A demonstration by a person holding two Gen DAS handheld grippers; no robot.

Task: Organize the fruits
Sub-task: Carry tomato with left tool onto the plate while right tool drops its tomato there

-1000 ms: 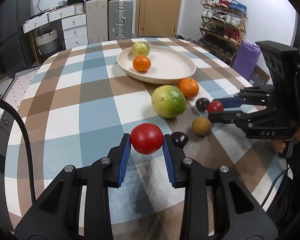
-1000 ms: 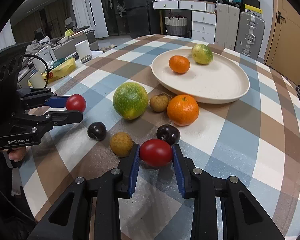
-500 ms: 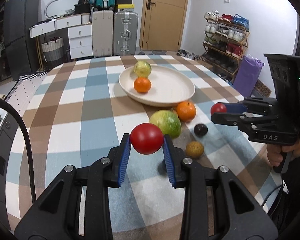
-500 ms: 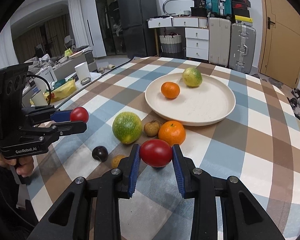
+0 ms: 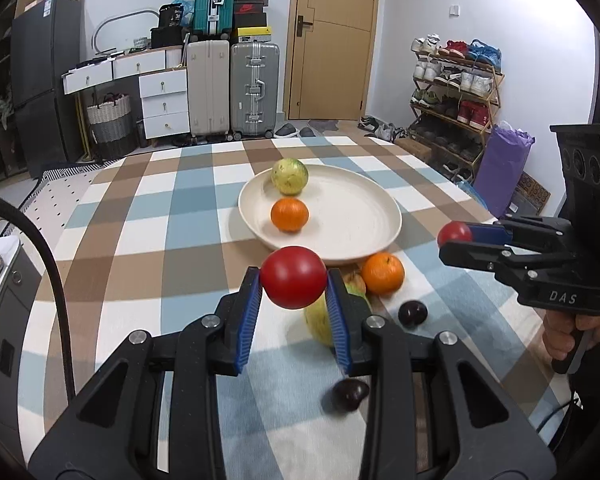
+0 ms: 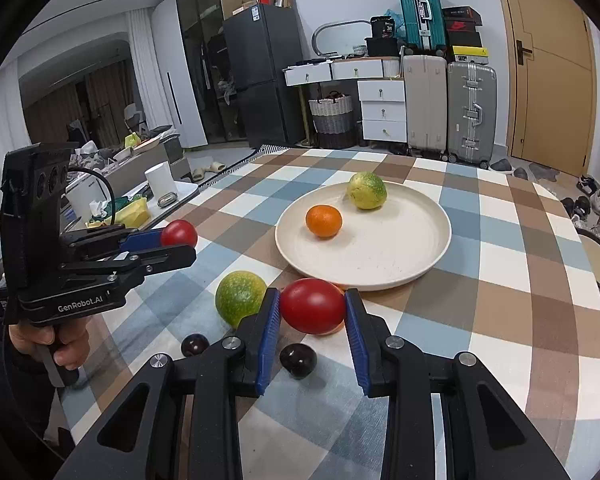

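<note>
Two fruits plated, two red ones in transit, five left on the tabletop.

Left tool (image 5: 293, 286) clenched on a red fruit (image 5: 293, 277); right tool (image 6: 312, 314) clenched on a second red fruit (image 6: 313, 311); both held above the tabletop (image 6: 500, 320), short of the plate (image 6: 400, 276). On the plate, toward the far edge: small orange (image 6: 323, 221), yellow-green fruit (image 6: 367, 190). Loose between plate and near edge: large green fruit (image 6: 240, 298), orange (image 5: 382, 273), two dark plums (image 6: 298, 360) (image 6: 195, 345), and a brownish fruit (image 5: 355, 280) mostly hidden. Judged roughly a quarter done.
</note>
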